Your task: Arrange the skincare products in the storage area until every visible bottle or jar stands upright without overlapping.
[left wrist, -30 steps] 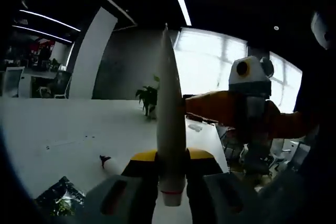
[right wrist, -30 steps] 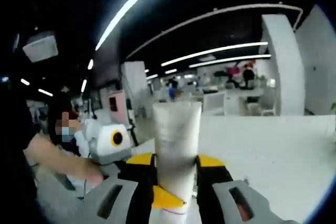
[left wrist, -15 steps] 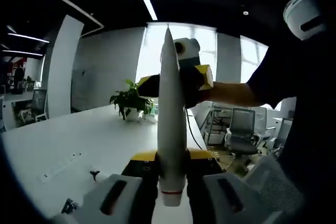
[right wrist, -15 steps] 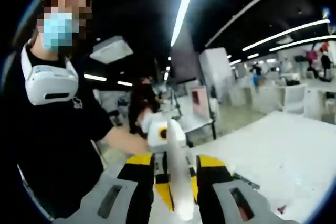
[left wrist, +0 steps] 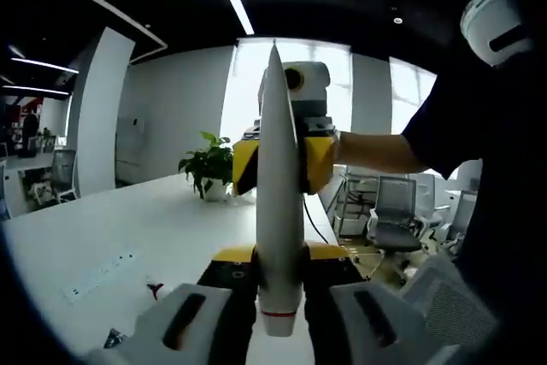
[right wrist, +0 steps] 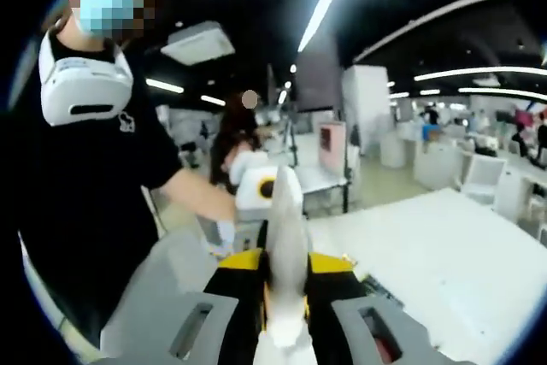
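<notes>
left claw (left wrist: 279, 284) gripping white tube (left wrist: 279, 203), right claw (right wrist: 286, 288) likely clamping another tube (right wrist: 287, 245)

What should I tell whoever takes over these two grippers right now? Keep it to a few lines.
Left gripper: shut on a white tube, seen edge-on, crimped end away from the camera.
Right gripper: shut on a second white tube.
Both are held up above the white table, the grippers facing each other.
Done: both tubes picked up.
Left: stand each tube upright in the storage area, apart from the other; that area isn't in sight.
</notes>
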Tool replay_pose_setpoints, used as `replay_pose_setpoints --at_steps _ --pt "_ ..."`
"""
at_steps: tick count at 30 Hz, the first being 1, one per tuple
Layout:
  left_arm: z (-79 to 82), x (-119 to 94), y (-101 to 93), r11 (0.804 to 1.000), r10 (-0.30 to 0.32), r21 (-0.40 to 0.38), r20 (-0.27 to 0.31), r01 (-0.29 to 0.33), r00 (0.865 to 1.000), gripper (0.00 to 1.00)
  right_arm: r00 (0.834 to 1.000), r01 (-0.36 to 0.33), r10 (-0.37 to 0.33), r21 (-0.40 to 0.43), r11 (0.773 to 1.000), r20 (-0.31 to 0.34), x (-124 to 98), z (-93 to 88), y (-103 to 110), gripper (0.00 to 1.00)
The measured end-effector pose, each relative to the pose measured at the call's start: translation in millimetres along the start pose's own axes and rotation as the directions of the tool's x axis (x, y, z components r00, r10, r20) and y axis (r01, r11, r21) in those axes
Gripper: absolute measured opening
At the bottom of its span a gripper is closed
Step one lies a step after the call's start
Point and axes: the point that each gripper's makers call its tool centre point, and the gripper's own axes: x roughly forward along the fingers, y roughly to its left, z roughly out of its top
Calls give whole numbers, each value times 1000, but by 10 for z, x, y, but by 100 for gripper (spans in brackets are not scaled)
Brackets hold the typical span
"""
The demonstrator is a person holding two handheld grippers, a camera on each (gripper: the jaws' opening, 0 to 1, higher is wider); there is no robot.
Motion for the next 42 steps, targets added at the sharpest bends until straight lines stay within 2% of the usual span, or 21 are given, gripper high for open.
replay_pose_setpoints --at_steps 4,11,12,15,17,21,24,26,27,29,31,32,33,35,39,42 --pt "18 -18 59 1000 15 -13 10 -15 1000 21 999 14 -12 -60 998 35 -22 30 -19 6" --pt "63 -33 126 998 42 -57 28 -41 999 22 994 26 -21 -48 999 103 -52 76 -61 4" --pt "87 -33 115 998 38 -60 42 -35 998 20 995 25 -18 -63 998 102 -44 71 -50 3" --pt "107 -59 121 995 48 -85 56 -43 997 27 999 27 -23 -93 995 41 -14 -64 -66 3" --pt "46 -92 143 994 75 -83 33 -73 997 34 999 27 -24 -82 996 36 -6 -140 -86 3" --pt "-231 -287 148 985 156 -66 -53 -159 986 49 996 62 -58 -49 997 66 -31 -274 -178 3" --pt "-450 -525 129 966 241 -73 -103 -249 965 63 993 99 -98 -11 995 64 -27 -442 -296 3" --pt "-573 -690 145 939 308 -117 -136 -324 942 71 990 125 -125 15 992 63 -22 -535 -369 3" --pt "-602 -753 139 929 329 -131 -135 -346 934 76 990 125 -126 13 992 59 -16 -571 -380 3" --pt "-633 -851 99 921 347 -138 -131 -364 929 80 990 134 -135 21 991 48 10 -646 -410 3" --pt "-698 -973 71 905 379 -143 -152 -400 913 84 990 136 -137 25 990 39 37 -720 -449 3" --pt "-727 -1024 73 897 399 -134 -165 -421 902 87 990 137 -138 27 990 35 53 -749 -461 3" --pt "-782 -1104 83 882 433 -111 -193 -458 881 90 990 140 -141 29 990 32 72 -776 -471 3" --pt "-854 -1224 79 860 479 -71 -228 -505 848 95 989 143 -144 26 989 25 110 -834 -497 3" --pt "-926 -1392 -15 835 511 -88 -243 -543 825 99 988 150 -151 28 988 32 170 -913 -546 3" --pt "-990 -1502 -66 824 521 -94 -263 -559 812 99 987 160 -160 24 987 30 201 -978 -590 4"
